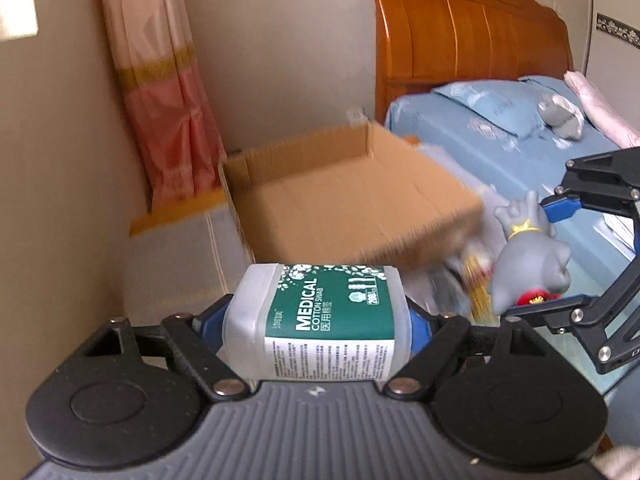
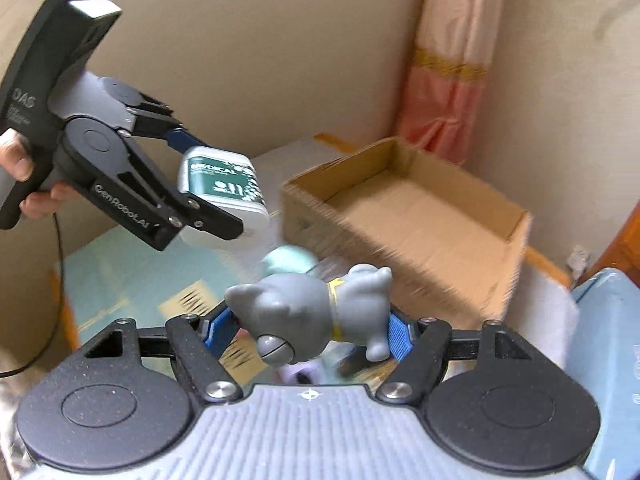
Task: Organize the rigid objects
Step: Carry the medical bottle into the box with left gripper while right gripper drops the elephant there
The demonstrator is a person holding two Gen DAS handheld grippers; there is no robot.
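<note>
My left gripper [image 1: 316, 320] is shut on a clear cotton swab box with a green "MEDICAL" label [image 1: 320, 320], held sideways in the air in front of an open cardboard box [image 1: 352, 208]. My right gripper [image 2: 308, 332] is shut on a grey cat figurine [image 2: 316, 312] with a yellow collar, also in the air. In the left wrist view the right gripper [image 1: 540, 256] and the cat [image 1: 528, 264] are at the right. In the right wrist view the left gripper [image 2: 216, 188] with the swab box [image 2: 224, 196] is at the upper left, and the empty cardboard box [image 2: 420, 216] lies ahead.
The cardboard box stands on a table with a pale patterned top [image 2: 132, 280] in a room corner, beside a pink curtain [image 1: 160, 92]. A bed with blue bedding [image 1: 520, 140] and a wooden headboard [image 1: 460, 28] is to the right. Small blurred items lie under the cat.
</note>
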